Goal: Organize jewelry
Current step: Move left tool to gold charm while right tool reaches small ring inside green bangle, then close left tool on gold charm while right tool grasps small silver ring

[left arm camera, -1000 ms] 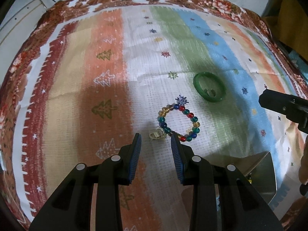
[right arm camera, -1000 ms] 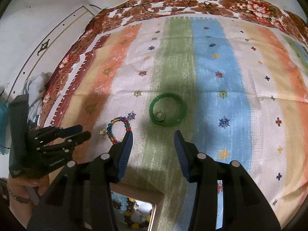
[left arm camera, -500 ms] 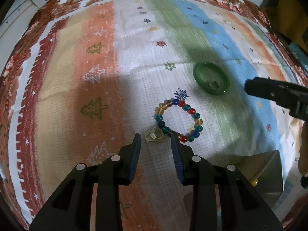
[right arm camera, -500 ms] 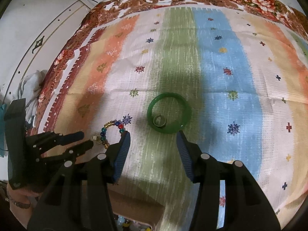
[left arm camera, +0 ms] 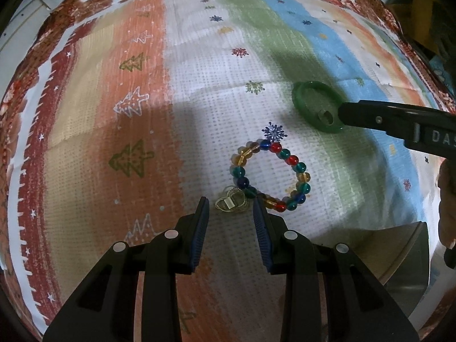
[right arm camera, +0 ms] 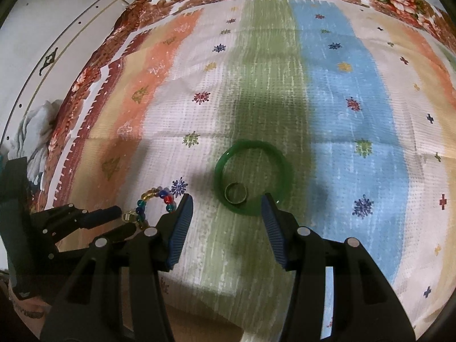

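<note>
With both units held low over the striped cloth (right arm camera: pixel 336 119), I kept the left gripper (left arm camera: pixel 230 213) spread, nothing between its fingers; the small gold clasp piece (left arm camera: pixel 230 201) lay on the cloth just ahead of the gap, touching the beaded bracelet (left arm camera: pixel 270 172). I had the right gripper (right arm camera: pixel 226 203) spread too, gripping nothing, its fingertips flanking the near rim of the green bangle (right arm camera: pixel 253 177). A metal ring (right arm camera: pixel 236 193) sat inside that bangle. A metal tray (left arm camera: pixel 404 256) lay at lower right.
</note>
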{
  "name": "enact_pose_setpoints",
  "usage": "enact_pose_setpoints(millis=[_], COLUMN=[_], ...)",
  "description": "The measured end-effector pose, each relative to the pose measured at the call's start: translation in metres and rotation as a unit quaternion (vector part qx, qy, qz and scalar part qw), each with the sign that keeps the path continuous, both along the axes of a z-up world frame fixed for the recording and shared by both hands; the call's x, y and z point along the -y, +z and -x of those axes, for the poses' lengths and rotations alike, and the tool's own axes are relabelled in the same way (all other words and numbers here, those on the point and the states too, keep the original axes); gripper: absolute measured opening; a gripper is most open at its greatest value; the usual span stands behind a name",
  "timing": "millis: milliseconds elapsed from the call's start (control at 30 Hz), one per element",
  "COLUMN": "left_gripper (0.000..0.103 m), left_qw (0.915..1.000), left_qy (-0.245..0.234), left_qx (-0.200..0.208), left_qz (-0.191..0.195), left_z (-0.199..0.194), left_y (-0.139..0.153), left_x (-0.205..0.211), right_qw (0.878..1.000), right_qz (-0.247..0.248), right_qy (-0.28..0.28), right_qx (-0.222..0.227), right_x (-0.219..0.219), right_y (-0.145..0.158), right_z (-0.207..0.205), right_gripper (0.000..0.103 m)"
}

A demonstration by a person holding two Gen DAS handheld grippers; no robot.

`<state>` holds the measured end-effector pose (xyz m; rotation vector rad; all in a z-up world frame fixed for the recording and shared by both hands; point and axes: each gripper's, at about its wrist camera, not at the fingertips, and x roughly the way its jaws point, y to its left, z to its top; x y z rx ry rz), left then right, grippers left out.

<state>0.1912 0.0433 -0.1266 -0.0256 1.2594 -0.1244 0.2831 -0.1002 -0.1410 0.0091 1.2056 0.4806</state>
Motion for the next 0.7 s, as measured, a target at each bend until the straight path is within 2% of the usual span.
enact_pose_setpoints(millis=[367, 500, 600, 700], left_gripper=[0.026, 0.019, 0.018, 0.017], left_qw=[1.0, 1.0, 0.9999, 0.9999], left_qy=[-0.007, -0.003, -0.001, -0.003], left_qx=[-0.004, -0.006, -0.007, -0.007], left_qz=[0.0, 0.004, 0.008, 0.008], left_z=[-0.003, -0.003, -0.002, -0.003], left_y=[-0.005, -0.007, -0.009, -0.011], left_x=[0.002, -0.003, -0.006, -0.005], right_qw=[1.0, 1.0, 0.999, 0.999], right_qz=[0.008, 0.011, 0.015, 0.011], right_qy=[0.004, 0.006, 0.005, 0.005], right_qx=[-0.014, -0.023, -0.029, -0.034], right_x=[-0.006, -0.007, -0.008, -0.007], right_y=[-0.016, -0.023, -0.029, -0.032], right_z=[-0.013, -0.018, -0.02, -0.024], right_gripper=[0.051, 0.045, 0.04, 0.04])
